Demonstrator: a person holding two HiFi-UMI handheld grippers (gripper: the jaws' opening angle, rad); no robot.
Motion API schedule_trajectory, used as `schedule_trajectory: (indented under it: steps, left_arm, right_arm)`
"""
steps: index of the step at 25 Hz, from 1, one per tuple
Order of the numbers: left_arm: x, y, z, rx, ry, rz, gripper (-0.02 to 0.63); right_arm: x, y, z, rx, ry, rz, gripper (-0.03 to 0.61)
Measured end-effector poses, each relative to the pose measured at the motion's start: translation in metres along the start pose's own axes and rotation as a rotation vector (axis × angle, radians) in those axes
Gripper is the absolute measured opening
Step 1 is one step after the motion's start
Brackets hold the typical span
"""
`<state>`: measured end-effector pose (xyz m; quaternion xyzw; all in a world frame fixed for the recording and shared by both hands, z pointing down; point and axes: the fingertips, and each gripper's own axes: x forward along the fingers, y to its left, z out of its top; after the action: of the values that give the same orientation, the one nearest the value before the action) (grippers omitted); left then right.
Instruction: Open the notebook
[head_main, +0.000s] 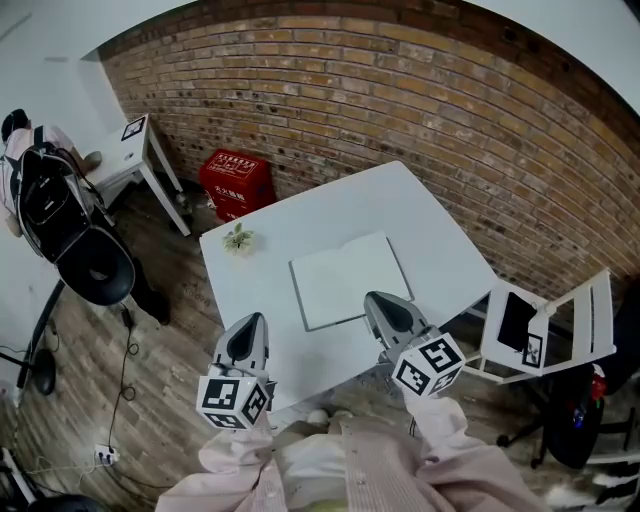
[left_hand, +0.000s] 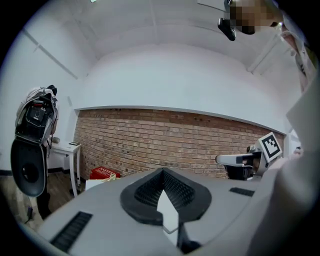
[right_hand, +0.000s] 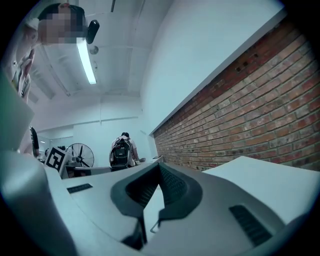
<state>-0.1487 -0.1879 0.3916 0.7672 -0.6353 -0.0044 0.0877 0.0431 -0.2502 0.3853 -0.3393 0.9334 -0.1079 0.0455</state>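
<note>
1. A white bench (head_main: 430, 230) is seen on a wooden floor (head_main: 170, 380), its far corner close to a brick wall (head_main: 400, 90).
2. A white notebook (head_main: 350, 280) is laid flat about the middle of the bench, a little towards the near edge. Whether it is open cannot be made out.
3. A small leafy sprig (head_main: 238, 238) is placed by the bench's left corner, well apart from the notebook.
4. Beyond the left corner a red crate (head_main: 235, 182) is set on the floor against the wall, with a small white side table (head_main: 140, 150) near it. A black chair (head_main: 95, 268) and a backpack (head_main: 45, 200) are found further left, and a white folding chair (head_main: 598, 310) off the right corner.
5. The left gripper (head_main: 254, 320) is held near the bench's nearest corner, pointed towards the wall and about level. Its fingers (left_hand: 145, 192) are clenched together, with nothing between them.
6. The right gripper (head_main: 374, 298) is held over the near edge, likewise about level. From the head view its tip is seen just beside the notebook's near edge. Its fingers (right_hand: 175, 187) are clenched too, and nothing is gripped.
</note>
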Motion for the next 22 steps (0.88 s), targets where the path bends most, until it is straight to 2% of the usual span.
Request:
schedule_trajectory:
  steps: [9,22]
  left_arm:
    - [-0.003,0.004,0.011,0.009,-0.027,0.040,-0.006]
    - [-0.007,0.000,0.006,0.015,0.001,0.060,-0.006]
  right_arm:
    - [-0.010,-0.007,0.018,-0.049,-0.033,-0.030,0.003]
    - [-0.021,-0.018,0.012,-0.034,-0.028,-0.060,0.003]
